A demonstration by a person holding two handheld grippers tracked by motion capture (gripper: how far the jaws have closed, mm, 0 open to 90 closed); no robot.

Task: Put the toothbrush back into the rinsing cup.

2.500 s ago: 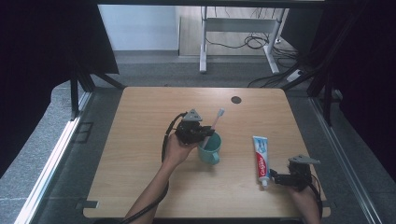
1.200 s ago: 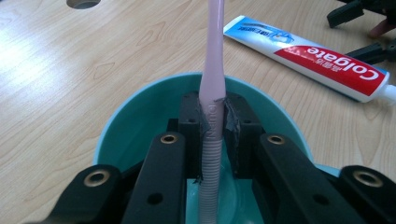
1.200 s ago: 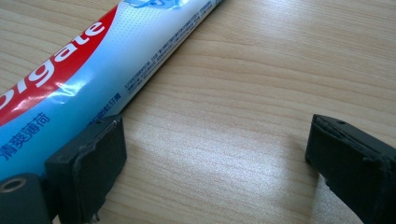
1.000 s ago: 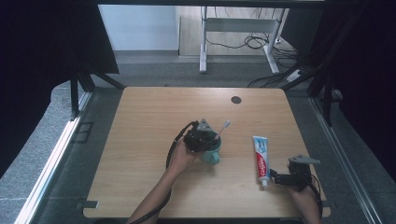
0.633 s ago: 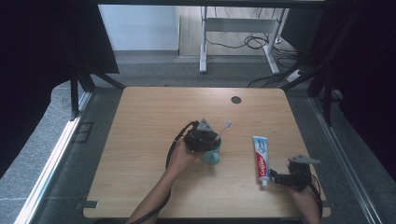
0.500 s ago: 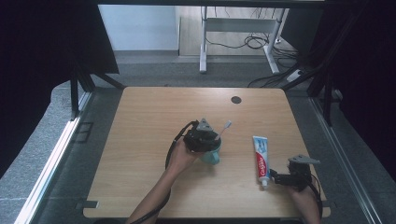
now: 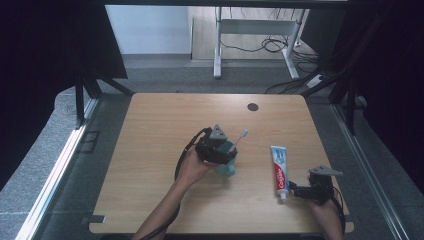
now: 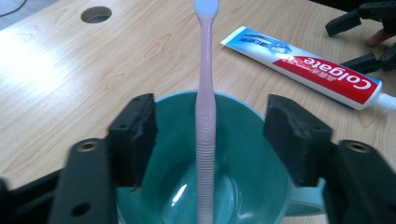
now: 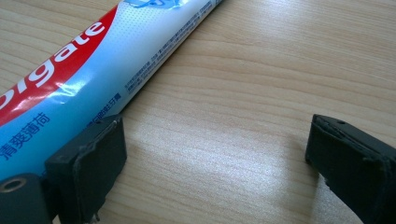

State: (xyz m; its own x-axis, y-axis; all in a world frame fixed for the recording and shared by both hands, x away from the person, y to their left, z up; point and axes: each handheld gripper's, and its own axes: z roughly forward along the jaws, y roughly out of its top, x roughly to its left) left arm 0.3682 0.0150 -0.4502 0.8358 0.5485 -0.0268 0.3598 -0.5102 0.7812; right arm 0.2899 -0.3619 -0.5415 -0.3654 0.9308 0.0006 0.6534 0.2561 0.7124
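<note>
Even daylight, glare on table (image 8: 28,51), blurred near tongs, dark surroundings

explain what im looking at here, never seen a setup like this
A person at a light wooden table holds a two-jaw tool in each hand. One camera looks down from above; one rides on each tool. The left gripper has just been opening; a pink plastic toothbrush stands free between its jaws in a teal cup. The right gripper is open, low over the table beside a red, white and blue toothpaste tube, holding nothing.
</note>
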